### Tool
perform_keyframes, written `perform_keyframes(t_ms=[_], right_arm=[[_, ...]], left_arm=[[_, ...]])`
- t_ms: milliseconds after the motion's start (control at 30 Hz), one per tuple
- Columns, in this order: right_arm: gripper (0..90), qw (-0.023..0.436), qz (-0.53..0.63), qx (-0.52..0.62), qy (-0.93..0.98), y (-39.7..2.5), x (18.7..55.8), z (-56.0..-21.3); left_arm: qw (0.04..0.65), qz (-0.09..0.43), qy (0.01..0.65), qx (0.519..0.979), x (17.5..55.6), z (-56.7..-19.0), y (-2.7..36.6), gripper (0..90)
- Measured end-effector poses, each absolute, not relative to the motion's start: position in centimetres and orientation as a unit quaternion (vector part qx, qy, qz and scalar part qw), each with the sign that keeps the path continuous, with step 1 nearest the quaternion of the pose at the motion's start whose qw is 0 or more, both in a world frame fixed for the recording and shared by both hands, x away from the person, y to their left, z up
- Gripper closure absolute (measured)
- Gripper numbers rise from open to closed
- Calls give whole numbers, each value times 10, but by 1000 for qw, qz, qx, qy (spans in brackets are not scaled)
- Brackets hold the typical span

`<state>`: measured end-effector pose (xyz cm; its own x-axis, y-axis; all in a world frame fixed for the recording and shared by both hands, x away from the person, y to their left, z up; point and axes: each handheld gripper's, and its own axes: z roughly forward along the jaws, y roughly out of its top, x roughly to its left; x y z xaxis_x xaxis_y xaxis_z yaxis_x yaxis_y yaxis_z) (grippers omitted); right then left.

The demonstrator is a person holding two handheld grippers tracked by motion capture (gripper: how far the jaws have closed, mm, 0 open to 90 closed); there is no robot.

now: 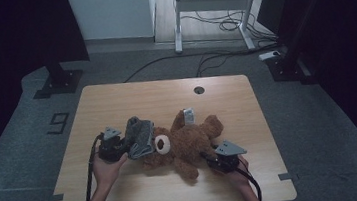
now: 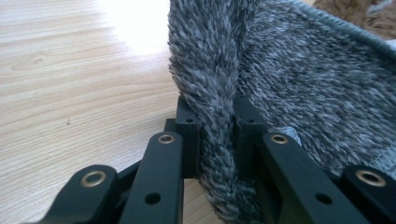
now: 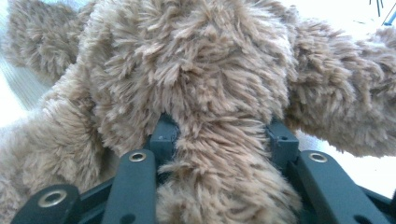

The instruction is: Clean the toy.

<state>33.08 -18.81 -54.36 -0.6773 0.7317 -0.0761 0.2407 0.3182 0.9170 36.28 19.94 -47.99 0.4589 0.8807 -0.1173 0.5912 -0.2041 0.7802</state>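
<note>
Hand-held gripper on the left (image 1: pixel 127 150) has its jaws pinched narrow on a fold of the grey hat (image 1: pixel 140 136); in the left gripper view that fuzzy fold (image 2: pixel 215 121) stands upright between the two black jaws, squeezed thin, with the hat's knit inner side spreading off toward 2 o'clock. The right hand-held gripper (image 1: pixel 212 158) has its jaws set wider, clamped around a limb of the bear (image 1: pixel 183 142); in the right gripper view the brown fur (image 3: pixel 219 140) bulges between and over the jaws.

In the high view the bear lies on its back a little below the middle of the bench (image 1: pixel 116 99), its head toward 9 o'clock and its legs toward 3. The hat sits against the top of the bear's head, at the 9 o'clock side. A white tag (image 1: pixel 188 115) sticks up from the bear toward 12 o'clock. A person's hands (image 1: pixel 104 169) hold both grippers, forearms coming in from 6 o'clock.
</note>
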Motion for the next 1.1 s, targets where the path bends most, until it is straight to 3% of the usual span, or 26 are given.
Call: perform_keyframes(t_ms=[167,333,633,833,933,1100], right_arm=[[573,249,492,316,772,-188,331,-544],[573,249,493,316,772,-188,331,-544],[573,247,494,316,771,-189,331,-544],[573,246,494,316,772,-189,331,-544],[573,247,495,316,771,-189,330,-544],[573,246,493,314,773,-189,330,-544]], left_arm=[[426,186,469,750,359,-461,185,764],[456,190,415,764,352,-432,140,765],[471,164,353,792,351,-420,63,766],[449,155,323,819,350,-433,16,765],[415,161,322,836,355,-450,8,764],[421,160,351,821,358,-454,25,767]])
